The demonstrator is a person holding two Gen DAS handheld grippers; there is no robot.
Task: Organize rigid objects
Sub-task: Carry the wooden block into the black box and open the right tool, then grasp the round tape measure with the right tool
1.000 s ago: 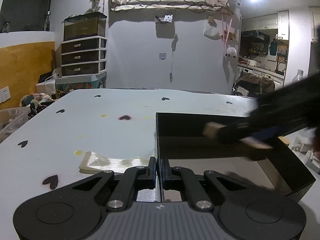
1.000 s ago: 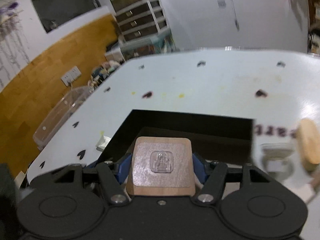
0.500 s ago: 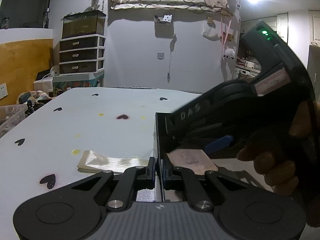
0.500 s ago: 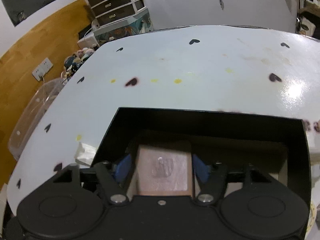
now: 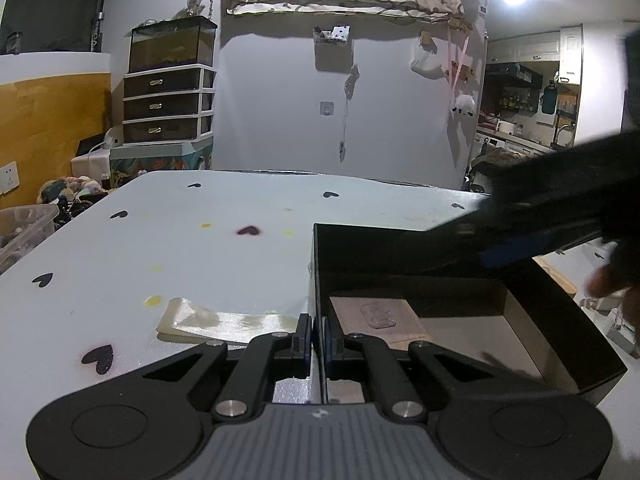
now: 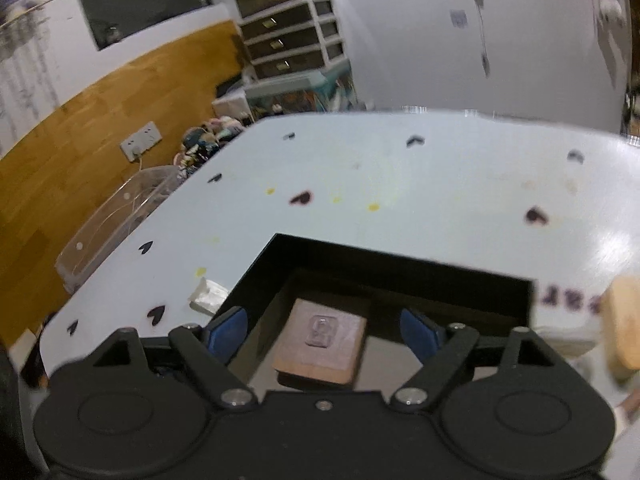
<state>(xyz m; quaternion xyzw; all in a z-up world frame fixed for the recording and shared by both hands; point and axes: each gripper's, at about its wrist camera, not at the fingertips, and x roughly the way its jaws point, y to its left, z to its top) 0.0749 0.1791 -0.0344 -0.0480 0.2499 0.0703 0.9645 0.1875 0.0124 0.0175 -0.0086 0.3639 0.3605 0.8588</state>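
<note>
Released within the last second, the wooden block now lies flat on the floor of the black box, at its near left corner, and no longer sits between the blue pads of the right gripper. Those tongs now stand wide apart, with the block below and between them, touching neither pad. The right wrist view is blurred, which suggests the right gripper is lifting away from the box.

From the left wrist view, the block shows just inside the box's left wall, embossed face up. The left gripper has not shifted: its tongs are pinched narrow on the near left wall of the box, holding it steady on the white table. A pale glossy packet lies on the table just left of the box.

For the task, this means one rigid item is stowed. A light wooden piece sits outside the box at the far right, blurred, and seems a likely next candidate. The box has plenty of floor left to the right of the block.
</note>
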